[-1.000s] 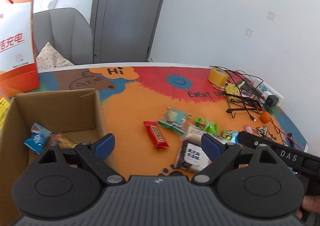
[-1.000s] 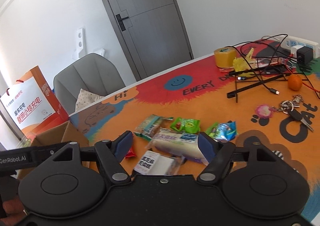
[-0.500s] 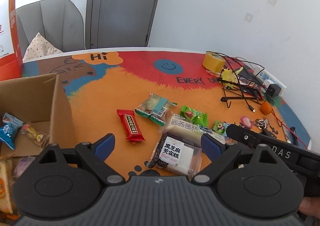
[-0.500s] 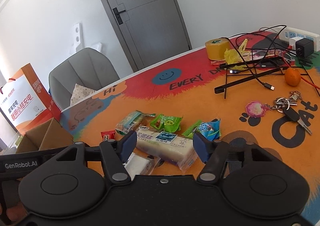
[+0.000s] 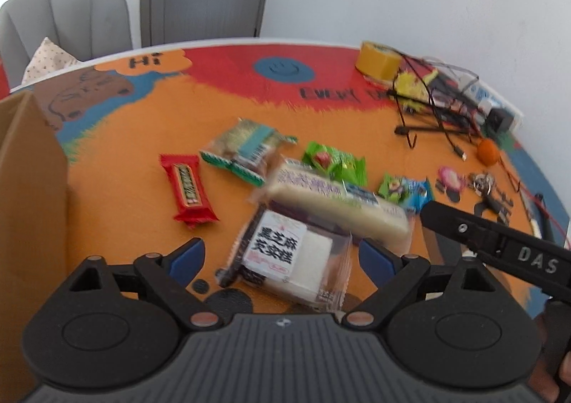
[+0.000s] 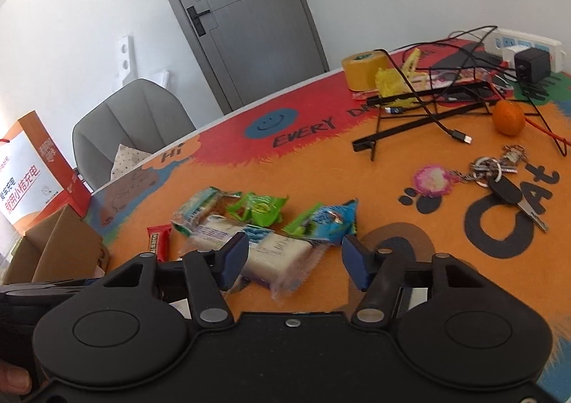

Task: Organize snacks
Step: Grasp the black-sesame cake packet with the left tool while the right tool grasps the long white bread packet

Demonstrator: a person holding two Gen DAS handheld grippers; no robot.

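- Both grippers have come in closer to the snack pile over the last second, and the cardboard box, whose inside showed before in the left wrist view, now shows only its outer wall at that view's left edge.
- Left gripper hovers with its jaws wide and nothing between them, just short of the sesame cake pack, a clear wrapper with a white label in black Chinese letters.
- Right gripper also has its jaws spread wide and empty, poised over the near end of the long white cake bar.
- That long white cake bar lies across the far edge of the sesame cake pack, touching it.
- Left of the sesame cake pack, apart from it, lies a red candy bar.
- Beyond the sesame cake pack sit a green-edged biscuit pack, a green candy pouch and a small blue-green pouch.
- All these snacks lie on the orange cartoon table mat, outside the box.
- Far right of the sesame cake pack are a tape roll, tangled cables, a small orange and a bunch of keys.
- Slight blur softens the left wrist view.
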